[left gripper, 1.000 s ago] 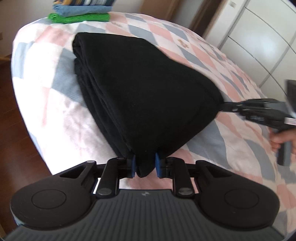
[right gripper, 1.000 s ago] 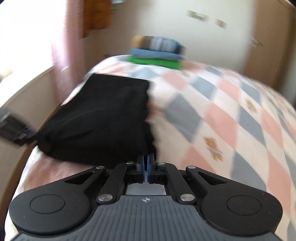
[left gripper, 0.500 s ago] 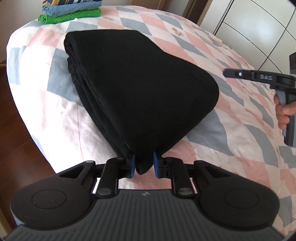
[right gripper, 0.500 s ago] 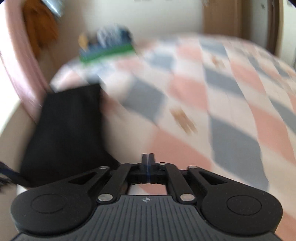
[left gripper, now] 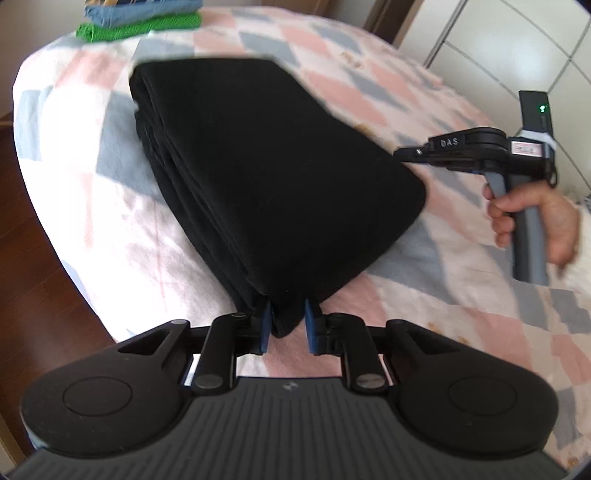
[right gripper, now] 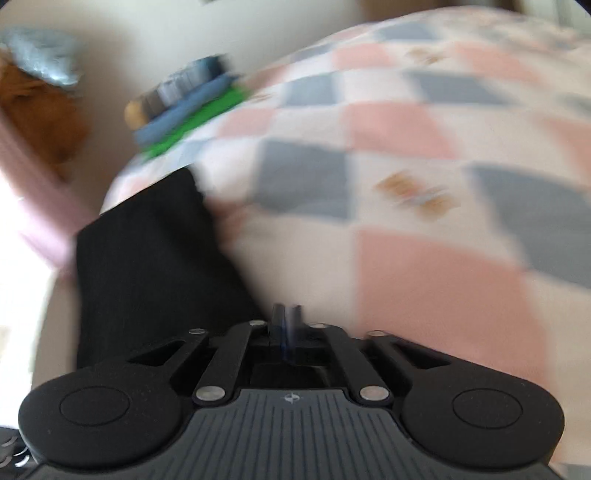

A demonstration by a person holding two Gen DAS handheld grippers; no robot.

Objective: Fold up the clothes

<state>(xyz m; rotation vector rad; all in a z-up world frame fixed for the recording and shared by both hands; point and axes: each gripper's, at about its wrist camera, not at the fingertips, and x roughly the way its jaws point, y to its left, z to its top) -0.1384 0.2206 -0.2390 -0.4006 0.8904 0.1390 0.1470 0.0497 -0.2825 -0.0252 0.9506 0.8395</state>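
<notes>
A folded black garment [left gripper: 266, 177] lies on the checked quilt [left gripper: 443, 295] near the bed's left edge. My left gripper [left gripper: 286, 325] is shut on the garment's near corner, and the cloth bunches between its blue pads. In the left wrist view my right gripper [left gripper: 400, 153] is seen side-on, held by a hand [left gripper: 535, 214], its tip just beside the garment's right corner. The blurred right wrist view shows the right gripper [right gripper: 286, 321] shut with nothing between its fingers, and the black garment [right gripper: 147, 266] to its left.
A stack of folded clothes [left gripper: 140, 18], green at the bottom and blue above, sits at the far end of the bed. White wardrobe doors [left gripper: 517, 44] stand beyond the bed. Dark wooden floor [left gripper: 37, 295] lies past the left edge.
The right gripper let go of the garment's right corner, which sank back onto the quilt, then rolled and returned close to that corner. The left gripper keeps its grip.
</notes>
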